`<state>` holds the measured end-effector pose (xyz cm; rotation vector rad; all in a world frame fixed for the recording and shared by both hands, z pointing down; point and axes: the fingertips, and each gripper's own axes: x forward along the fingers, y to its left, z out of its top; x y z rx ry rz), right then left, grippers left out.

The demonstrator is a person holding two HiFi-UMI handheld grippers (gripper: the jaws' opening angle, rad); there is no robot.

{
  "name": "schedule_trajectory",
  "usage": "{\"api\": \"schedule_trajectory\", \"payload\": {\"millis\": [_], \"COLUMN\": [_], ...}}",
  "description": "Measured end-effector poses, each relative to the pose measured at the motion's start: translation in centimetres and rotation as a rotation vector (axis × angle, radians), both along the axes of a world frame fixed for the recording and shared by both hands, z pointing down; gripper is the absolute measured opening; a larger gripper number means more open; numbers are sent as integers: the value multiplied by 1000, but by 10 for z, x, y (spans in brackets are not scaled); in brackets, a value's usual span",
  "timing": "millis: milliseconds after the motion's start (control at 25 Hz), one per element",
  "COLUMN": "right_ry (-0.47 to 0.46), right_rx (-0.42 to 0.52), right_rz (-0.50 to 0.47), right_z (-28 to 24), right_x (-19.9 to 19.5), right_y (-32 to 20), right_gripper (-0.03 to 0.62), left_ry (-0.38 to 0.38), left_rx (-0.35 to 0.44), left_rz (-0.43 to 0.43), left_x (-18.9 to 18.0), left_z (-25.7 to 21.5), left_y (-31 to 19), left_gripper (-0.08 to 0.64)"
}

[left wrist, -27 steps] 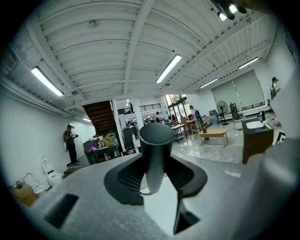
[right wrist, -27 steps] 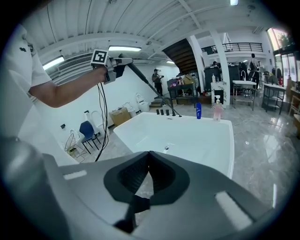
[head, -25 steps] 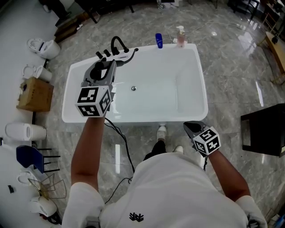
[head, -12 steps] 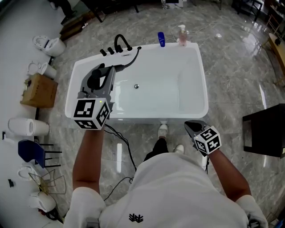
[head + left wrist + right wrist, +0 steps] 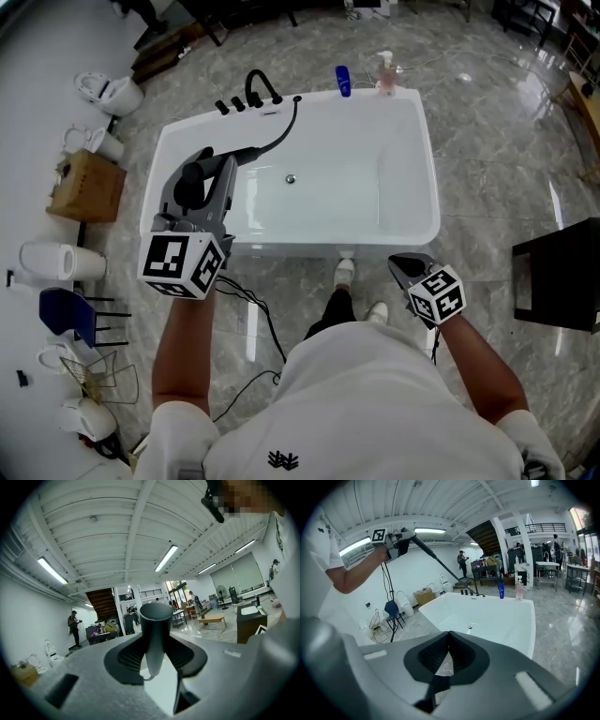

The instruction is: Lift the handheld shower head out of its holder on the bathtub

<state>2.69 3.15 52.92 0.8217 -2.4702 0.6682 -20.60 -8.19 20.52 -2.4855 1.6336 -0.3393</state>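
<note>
Fingers of left gripper (image 5: 217, 169) pinch one shower head (image 5: 154, 630) (hose (image 5: 277, 131) attached); right gripper's (image 5: 403, 265) closed.

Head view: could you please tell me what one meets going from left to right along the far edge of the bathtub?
From the left: black knobs → curved black faucet → blue bottle → pink pump bottle.

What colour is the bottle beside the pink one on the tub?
Blue. The bottle shows best in the head view.
</note>
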Motion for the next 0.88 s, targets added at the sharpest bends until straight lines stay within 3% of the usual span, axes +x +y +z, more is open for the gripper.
{"api": "schedule_trajectory", "payload": {"millis": [320,880], "right_ry": [-4,-7], "right_rx": [8,19], "right_rz": [-10,-1], "right_z": [-2,-8], "right_x": [-4,-3], "right_y": [3,10], "right_gripper": [12,12], "left_ry": [24,31], "left_rx": [23,-4], "left_rz": [25,41], "left_x": [7,9], "left_z": [-16,-10], "left_y": [33,51], "left_gripper": [138,138]}}
